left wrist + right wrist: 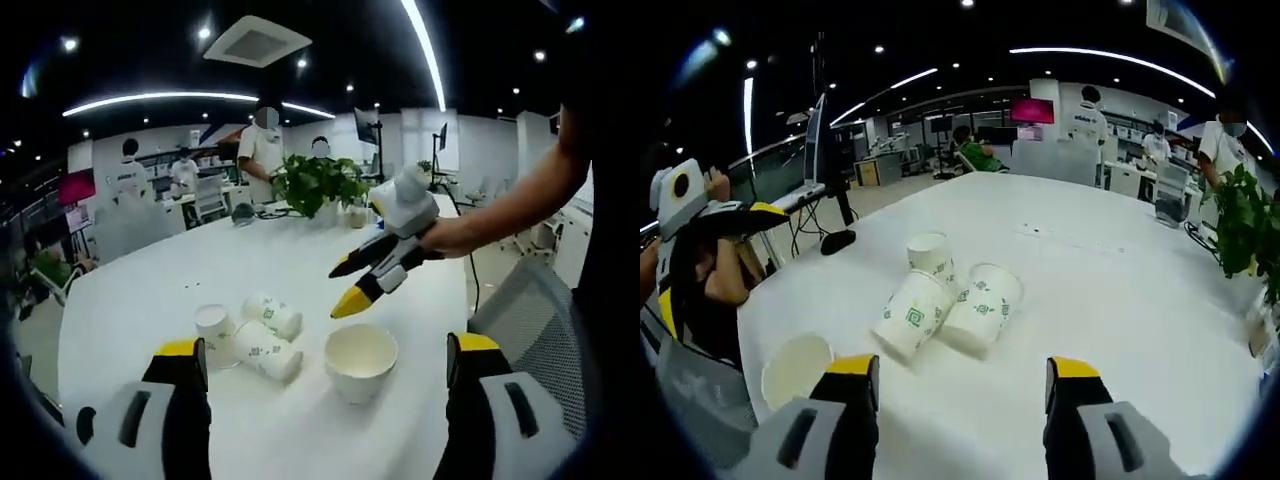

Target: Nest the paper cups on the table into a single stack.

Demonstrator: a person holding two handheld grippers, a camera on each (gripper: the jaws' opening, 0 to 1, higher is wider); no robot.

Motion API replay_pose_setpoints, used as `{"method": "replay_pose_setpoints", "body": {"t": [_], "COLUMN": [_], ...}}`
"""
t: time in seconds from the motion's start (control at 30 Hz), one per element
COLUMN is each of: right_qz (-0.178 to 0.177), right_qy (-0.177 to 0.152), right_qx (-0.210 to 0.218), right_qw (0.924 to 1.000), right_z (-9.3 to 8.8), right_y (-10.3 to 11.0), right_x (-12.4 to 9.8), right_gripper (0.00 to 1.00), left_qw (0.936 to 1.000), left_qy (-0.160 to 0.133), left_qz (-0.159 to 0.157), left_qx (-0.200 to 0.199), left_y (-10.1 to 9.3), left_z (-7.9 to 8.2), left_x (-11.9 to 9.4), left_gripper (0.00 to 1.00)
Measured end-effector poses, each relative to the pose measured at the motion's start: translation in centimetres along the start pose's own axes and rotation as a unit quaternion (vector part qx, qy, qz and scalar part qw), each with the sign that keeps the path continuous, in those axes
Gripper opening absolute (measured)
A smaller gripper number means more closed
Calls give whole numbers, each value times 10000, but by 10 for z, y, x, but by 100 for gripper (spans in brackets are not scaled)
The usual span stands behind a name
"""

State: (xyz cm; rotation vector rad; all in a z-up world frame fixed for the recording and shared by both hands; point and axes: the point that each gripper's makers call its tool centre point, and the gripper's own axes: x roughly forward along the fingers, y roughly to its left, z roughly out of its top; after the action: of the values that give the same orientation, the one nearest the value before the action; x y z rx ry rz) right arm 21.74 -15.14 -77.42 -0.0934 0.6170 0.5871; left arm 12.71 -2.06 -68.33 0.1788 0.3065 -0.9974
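Several white paper cups with green print sit on the white table [140, 280]. One stands upright [213, 330], two lie on their sides [272, 312] [268, 352], and one [360, 360] stands open-mouthed nearest me. My left gripper [327, 348] is open, low over the near table edge, its jaws wide either side of that cup. The right gripper [345, 288] hangs above the cups, held by a hand. In the right gripper view my right gripper [962, 367] is open above the lying cups [912, 315] [980, 308], with the upright cup [928, 255] beyond and the open-mouthed cup [795, 368] at left.
A potted plant [315, 185] and small items stand at the table's far end. A monitor [820, 140] stands at one table edge. A mesh chair [530, 300] is beside the table. People stand and sit in the office behind.
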Motion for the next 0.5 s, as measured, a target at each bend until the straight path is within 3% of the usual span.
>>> {"method": "replay_pose_setpoints", "body": {"t": [0.2, 0.5], "right_qz": [-3, -111], "right_qy": [88, 200], "right_qx": [76, 272], "right_qw": [9999, 9994], "right_z": [4, 8], "right_y": [-7, -14], "right_x": [19, 44], "right_gripper": [58, 58], "left_qw": [10000, 9999], "left_qy": [-20, -55], "left_qz": [81, 130], "left_qx": [6, 31], "left_y": [3, 7], "left_z": [0, 3], "left_x": [-2, -4], "left_gripper": [99, 99]}}
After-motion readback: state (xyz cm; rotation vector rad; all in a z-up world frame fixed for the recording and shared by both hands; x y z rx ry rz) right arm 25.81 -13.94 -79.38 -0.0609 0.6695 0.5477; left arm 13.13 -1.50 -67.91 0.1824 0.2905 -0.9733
